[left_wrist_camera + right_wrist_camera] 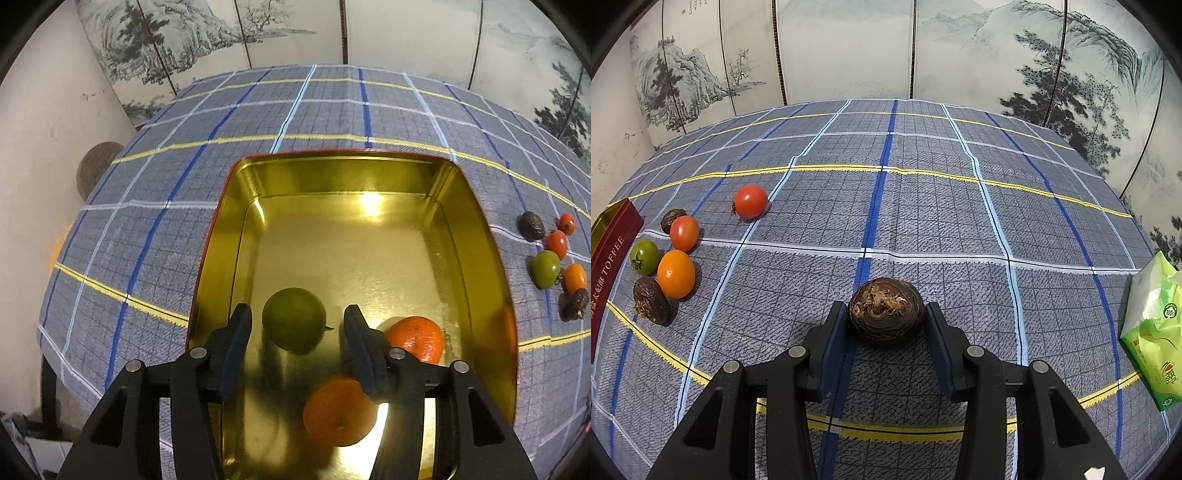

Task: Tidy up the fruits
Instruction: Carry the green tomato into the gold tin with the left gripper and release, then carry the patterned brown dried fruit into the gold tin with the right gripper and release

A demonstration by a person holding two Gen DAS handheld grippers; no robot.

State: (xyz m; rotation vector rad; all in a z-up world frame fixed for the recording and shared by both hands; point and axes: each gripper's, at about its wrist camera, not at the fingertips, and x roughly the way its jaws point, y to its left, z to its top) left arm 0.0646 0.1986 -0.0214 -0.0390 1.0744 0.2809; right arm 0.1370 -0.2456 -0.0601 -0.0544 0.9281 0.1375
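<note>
A gold tin (236, 229) sits on a bench under a blue checked cloth (923, 206). Over the tin, the left tool (297, 325) stands released, its jaws clear of a green fruit (293, 319) resting on the tin floor beside two oranges (417, 338). To the tin's right, the right tool (886, 317) is clenched on a brown fruit (886, 310). More small fruits (676, 273) lie just beside the tin. The drop-off looks finished; next, the brown fruit likely needs carrying left into the tin.
</note>
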